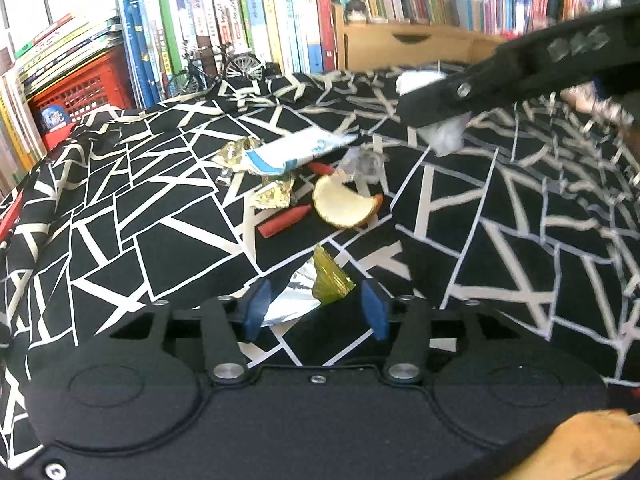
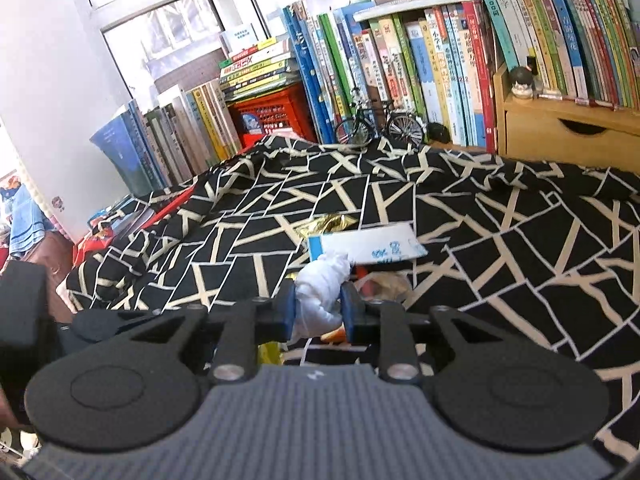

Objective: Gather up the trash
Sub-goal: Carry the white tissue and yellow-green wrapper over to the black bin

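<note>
Our right gripper clamps one white tissue wad. Our left gripper stands apart around one yellow wrapper. Mid-frame on the patterned tabletop lie two red crayons, one peel, one blue-white packet; books behind.

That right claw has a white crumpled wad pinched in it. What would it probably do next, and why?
Probably carry it away to wherever the trash goes, though no bin shows in either view. The right gripper is shut on the white tissue wad and holds it above the patterned cloth, clear of the blue-and-white wrapper and the other scraps lying there.
</note>
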The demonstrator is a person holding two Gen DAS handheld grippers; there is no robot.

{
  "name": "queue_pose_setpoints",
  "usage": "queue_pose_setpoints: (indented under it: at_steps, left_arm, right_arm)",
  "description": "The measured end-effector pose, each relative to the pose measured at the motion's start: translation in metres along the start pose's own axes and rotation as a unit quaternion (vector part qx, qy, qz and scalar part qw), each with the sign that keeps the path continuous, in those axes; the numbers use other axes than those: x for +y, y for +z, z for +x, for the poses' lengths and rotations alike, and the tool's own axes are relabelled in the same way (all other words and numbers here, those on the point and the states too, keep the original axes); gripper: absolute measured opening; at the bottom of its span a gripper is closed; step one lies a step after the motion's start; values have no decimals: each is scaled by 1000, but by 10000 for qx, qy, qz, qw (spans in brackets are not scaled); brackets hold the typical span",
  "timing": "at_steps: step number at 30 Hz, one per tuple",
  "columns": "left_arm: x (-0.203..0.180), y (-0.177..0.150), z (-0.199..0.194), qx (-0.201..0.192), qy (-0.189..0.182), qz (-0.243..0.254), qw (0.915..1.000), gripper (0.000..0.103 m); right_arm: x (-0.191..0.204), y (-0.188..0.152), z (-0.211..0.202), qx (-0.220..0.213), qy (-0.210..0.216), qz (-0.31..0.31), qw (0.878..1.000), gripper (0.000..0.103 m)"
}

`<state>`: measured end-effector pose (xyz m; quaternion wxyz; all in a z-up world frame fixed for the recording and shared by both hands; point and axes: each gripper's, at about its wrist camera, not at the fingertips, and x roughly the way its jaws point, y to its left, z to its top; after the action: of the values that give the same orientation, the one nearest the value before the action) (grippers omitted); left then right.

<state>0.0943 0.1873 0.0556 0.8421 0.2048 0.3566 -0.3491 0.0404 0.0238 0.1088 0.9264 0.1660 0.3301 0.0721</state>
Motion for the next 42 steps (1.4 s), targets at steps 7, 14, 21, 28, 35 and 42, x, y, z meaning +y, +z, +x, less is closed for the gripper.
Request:
queue_pose_setpoints:
  at_steps: [7, 14, 21, 28, 35, 42]
  left_arm:
    - [-4, -1, 29, 78, 215, -48, 9997, 88]
    - [5, -9, 24, -193, -223, -353, 9989, 26]
    - [-7, -7, 13, -333, -51, -157, 9993, 24]
    - [0, 0, -25, -793, 47, -257, 9965, 25]
    - [12, -8, -61, -1111, 232, -585, 9918, 25]
    - [19, -24, -84, -1305, 192, -613, 9894, 25]
  right_arm:
    - [1, -11, -6, 230, 85, -101, 9996, 32]
    - [-11, -8, -7, 221, 31, -64, 9997, 32]
    - [-16, -8, -6, 191, 10, 45, 9998, 32]
    - [-7, -6, -11, 85, 10, -42, 10000, 32]
    - [9, -2, -24, -166, -118, -66, 9998, 32]
    - [35, -10, -37, -311, -222, -27, 9993, 32]
